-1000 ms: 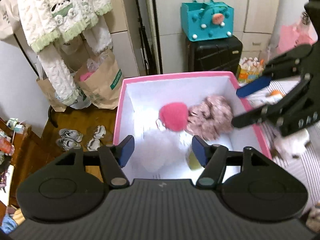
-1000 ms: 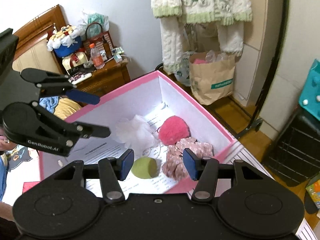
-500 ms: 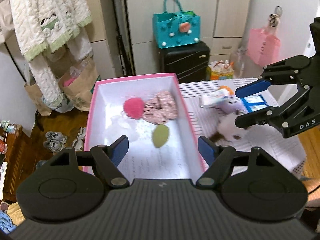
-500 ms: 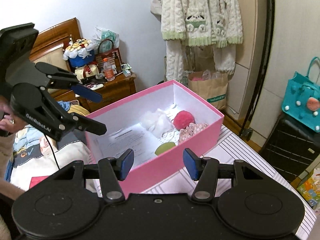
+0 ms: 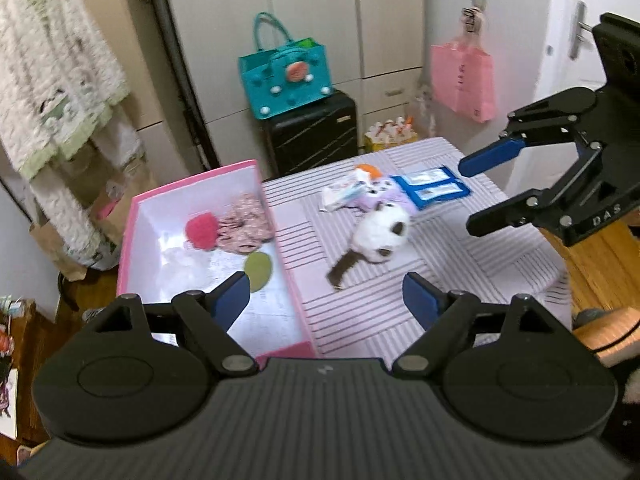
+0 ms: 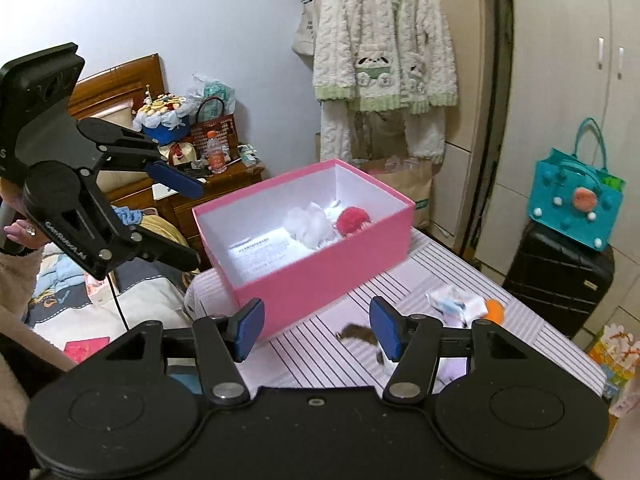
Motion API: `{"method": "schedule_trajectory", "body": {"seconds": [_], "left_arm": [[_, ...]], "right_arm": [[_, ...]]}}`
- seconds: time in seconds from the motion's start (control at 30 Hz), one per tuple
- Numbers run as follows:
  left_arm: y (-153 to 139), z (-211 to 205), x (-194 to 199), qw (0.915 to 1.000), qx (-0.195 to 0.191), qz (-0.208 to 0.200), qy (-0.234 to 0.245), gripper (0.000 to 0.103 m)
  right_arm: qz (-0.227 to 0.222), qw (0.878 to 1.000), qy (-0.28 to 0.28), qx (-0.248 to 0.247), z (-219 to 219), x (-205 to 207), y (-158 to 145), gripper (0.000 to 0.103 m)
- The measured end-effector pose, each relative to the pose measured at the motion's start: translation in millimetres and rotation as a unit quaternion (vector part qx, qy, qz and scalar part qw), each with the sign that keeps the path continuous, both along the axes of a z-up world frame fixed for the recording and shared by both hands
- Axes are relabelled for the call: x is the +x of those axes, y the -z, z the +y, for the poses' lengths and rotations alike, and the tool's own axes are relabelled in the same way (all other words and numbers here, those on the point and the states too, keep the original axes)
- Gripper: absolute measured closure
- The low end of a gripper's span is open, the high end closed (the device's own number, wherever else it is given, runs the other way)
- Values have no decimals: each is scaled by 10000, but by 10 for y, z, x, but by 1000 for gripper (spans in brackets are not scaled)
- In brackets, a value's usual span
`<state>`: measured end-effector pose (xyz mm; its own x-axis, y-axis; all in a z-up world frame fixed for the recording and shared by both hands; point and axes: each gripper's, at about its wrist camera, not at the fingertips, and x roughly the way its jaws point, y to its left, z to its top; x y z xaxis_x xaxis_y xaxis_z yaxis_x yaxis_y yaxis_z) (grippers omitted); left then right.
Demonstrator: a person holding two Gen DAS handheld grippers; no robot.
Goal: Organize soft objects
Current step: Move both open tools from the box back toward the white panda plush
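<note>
On the bench: plush cat beside pink box | both hand-held grippers, left and right, have just been opening, empty | approach the cat's body squarely, close gently.

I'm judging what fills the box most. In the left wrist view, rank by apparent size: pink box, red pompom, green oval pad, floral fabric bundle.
1. pink box
2. floral fabric bundle
3. red pompom and green oval pad: look alike; the pad lies nearer the camera, so unranked.

Home bedroom, bed, wardrobe, hanging fleece robe
</note>
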<state>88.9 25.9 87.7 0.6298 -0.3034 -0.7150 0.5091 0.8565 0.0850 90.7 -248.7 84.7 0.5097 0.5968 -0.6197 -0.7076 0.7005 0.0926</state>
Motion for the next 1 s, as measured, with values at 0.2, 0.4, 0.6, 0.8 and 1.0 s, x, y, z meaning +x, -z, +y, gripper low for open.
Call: {"method": "schedule_trajectory", "body": {"seconds": [0.2, 0.4, 0.6, 0.8, 1.0], "left_arm": [[110, -271, -140, 9997, -51, 76, 239, 19], [237, -515, -97, 9988, -205, 207, 382, 19], [342, -756, -15, 9983, -327, 61, 471, 19], [491, -951, 140, 9980, -452, 23, 434, 19], [684, -1074, 395, 9968, -706, 226, 306, 19]], "right_arm": [[84, 9998, 122, 147, -278, -154, 196, 36], [212, 9993, 198, 227, -444, -156, 443, 35], [106, 9993, 215, 279, -553, -83, 677, 30], [-141, 9980, 434, 427, -554, 65, 956, 27], [-328, 9982, 450, 234, -389, 259, 1262, 24]]}}
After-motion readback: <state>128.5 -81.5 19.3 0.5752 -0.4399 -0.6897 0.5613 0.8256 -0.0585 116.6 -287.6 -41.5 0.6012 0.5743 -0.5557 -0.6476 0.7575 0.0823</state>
